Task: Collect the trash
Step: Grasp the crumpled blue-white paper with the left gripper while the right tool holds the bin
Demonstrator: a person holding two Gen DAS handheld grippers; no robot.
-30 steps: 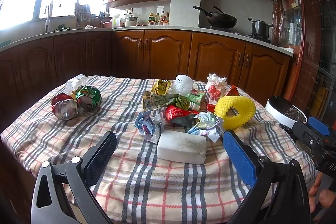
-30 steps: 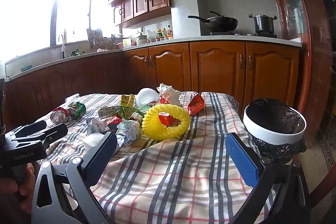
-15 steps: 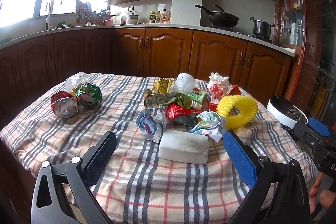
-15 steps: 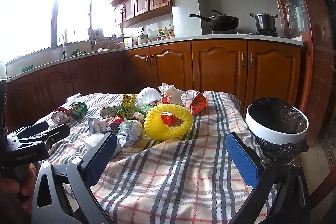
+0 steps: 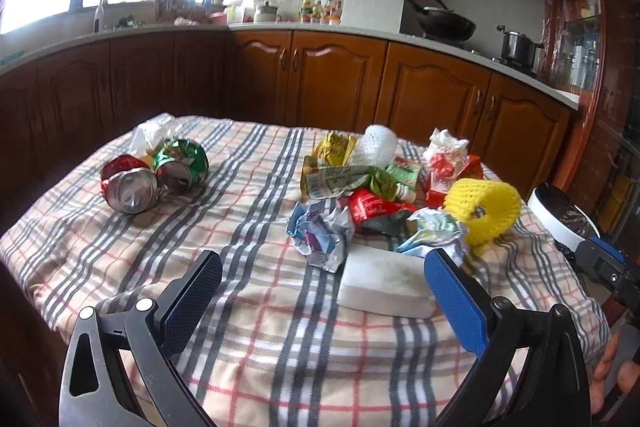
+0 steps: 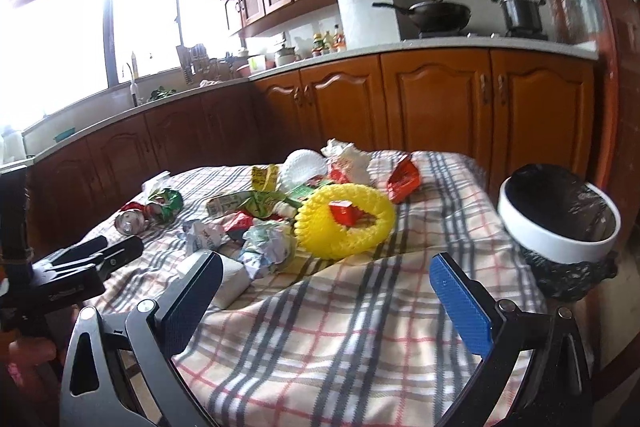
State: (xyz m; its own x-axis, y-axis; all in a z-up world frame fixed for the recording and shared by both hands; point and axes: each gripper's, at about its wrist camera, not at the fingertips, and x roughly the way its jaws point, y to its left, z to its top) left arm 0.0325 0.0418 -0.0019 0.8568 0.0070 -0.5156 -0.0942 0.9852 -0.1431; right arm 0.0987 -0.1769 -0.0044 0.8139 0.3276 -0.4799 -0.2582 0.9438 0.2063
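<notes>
Trash lies on a plaid-covered table [image 5: 248, 311]: a white foam block [image 5: 384, 285], crumpled paper [image 5: 320, 233], a yellow foam net ring [image 5: 482, 209], wrappers [image 5: 360, 181] and two crushed cans [image 5: 154, 175]. My left gripper [image 5: 320, 291] is open and empty, just short of the foam block. My right gripper [image 6: 326, 291] is open and empty over the table's near edge, below the yellow ring [image 6: 346, 221]. A white bin with a black liner [image 6: 560, 223] stands off the table's right side.
Wooden kitchen cabinets [image 5: 336, 79] and a counter run behind the table. A wok [image 5: 444, 23] and a pot [image 5: 518, 45] sit on the stove. The left gripper shows at the left of the right wrist view [image 6: 76, 267]. The right gripper shows at the right edge of the left wrist view [image 5: 608, 267].
Both grippers have edged slightly toward the trash pile; the left one has tilted down a little. Nothing on the table has moved.
</notes>
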